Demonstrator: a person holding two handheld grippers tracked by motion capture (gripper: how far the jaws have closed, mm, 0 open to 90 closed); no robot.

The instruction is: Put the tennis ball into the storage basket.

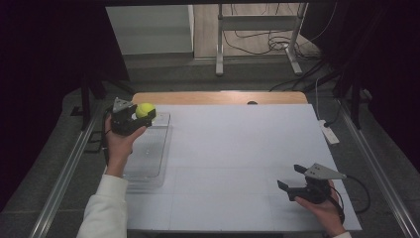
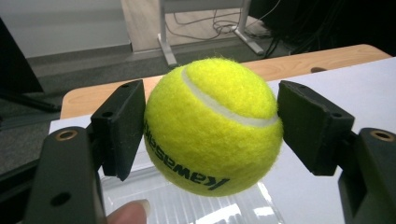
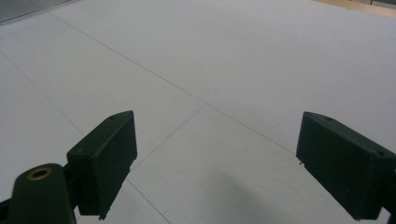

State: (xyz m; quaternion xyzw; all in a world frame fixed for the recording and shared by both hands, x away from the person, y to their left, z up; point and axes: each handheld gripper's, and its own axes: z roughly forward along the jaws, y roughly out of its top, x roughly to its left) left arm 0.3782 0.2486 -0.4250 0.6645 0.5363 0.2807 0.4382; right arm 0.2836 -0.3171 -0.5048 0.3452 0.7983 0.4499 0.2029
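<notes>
Left gripper (image 2: 212, 126) clamping light, springy, felt-covered Kawasaki tennis ball (image 2: 212, 126) across its widest middle, hovering above clear plastic tray (image 1: 148, 168); right gripper (image 1: 292, 181) idling open.

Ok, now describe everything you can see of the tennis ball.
The tennis ball is bright yellow-green and fuzzy, like felt, with a curved white seam across its top and black "Kawasaki" lettering that reads upside down along its lower side in the left gripper view. It looks round and undamaged. The left claw is shut on it, one black pad pressed to each side, holding it in the air. In the high view it sits above the far end of a clear plastic tray at the table's left.
</notes>
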